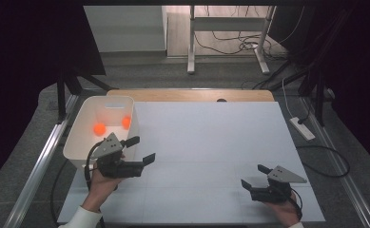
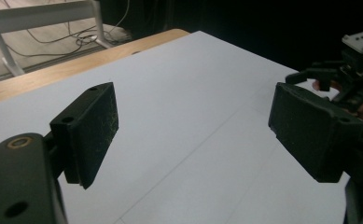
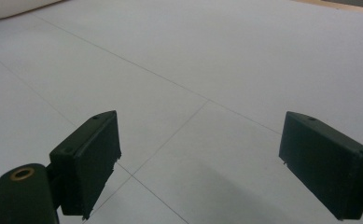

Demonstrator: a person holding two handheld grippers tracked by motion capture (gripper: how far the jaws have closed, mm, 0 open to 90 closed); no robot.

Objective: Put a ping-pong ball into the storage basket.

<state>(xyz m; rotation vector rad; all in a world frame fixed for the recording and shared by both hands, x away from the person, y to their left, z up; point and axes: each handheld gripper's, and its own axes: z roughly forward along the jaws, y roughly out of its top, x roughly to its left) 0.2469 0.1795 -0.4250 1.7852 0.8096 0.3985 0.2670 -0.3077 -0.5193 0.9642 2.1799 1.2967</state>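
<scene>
Two orange balls (image 1: 111, 125), judged light, smooth and roll-prone, are seen in the white bin (image 1: 80, 149) beside the empty, parted left gripper (image 1: 141, 149), best pinched across the middle

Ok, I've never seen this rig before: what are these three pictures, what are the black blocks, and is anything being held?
A person sits at a table with a hand-held two-jaw gripper in each hand. The high view looks down from above: the left gripper is beside a white bin, and the right gripper is near the table's front edge. The other two pictures come from cameras riding on the grippers, looking along their jaws, so the black blocks are the jaw pads. Both grippers are open with nothing between the jaws. In the bin lie two orange balls. The white table sheet is otherwise bare.
</scene>
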